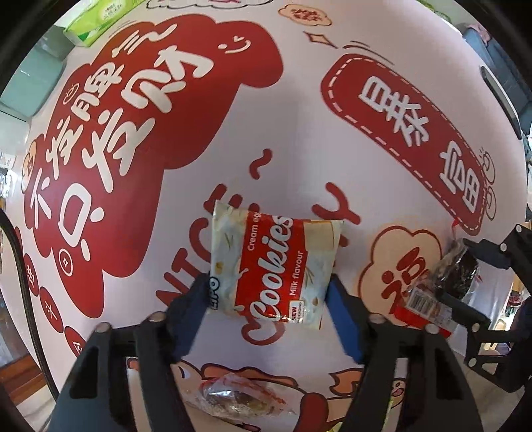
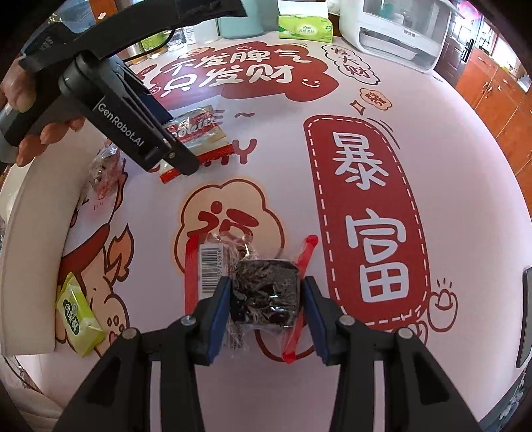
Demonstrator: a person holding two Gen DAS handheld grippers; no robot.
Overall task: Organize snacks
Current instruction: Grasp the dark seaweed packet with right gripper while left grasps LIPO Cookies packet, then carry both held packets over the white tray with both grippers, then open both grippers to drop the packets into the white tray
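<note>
Left gripper (image 1: pixel 266 299), fingers spread, blue pads flanking the near end of a white-and-red plastic packet printed "Cookies" (image 1: pixel 274 262); contact between pads and packet not discernible. Packet flat on the white surface with red cartoon lettering (image 1: pixel 292 139), near its middle. Same packet in the right wrist view (image 2: pixel 196 131), partly hidden behind the black left gripper (image 2: pixel 179 159), gripped by a bare hand (image 2: pixel 36 133) at far left.

Right gripper (image 2: pixel 266 309), fingers spread either side of a dark brown block in clear wrapper with red edges and a barcode label (image 2: pixel 262 292); left pad touching or almost touching the wrapper, right pad just beside it. Block resting on the surface, over a cloud-shaped red motif, right of the cookie packet. Same block in the left wrist view (image 1: pixel 442 282), between the black right gripper's fingers (image 1: pixel 472 262) at far right.

Near edge, left wrist view: crinkled clear wrapper with pale round snacks inside (image 1: pixel 232 395), below the left gripper. Right wrist view, left side: crumpled clear-and-red wrapper (image 2: pixel 104 169); small yellow-green rectangular packet (image 2: pixel 78 314) beside the surface's pale rim. Far edge: green tissue box (image 2: pixel 306 28); white countertop appliance (image 2: pixel 399 30) to its right.
</note>
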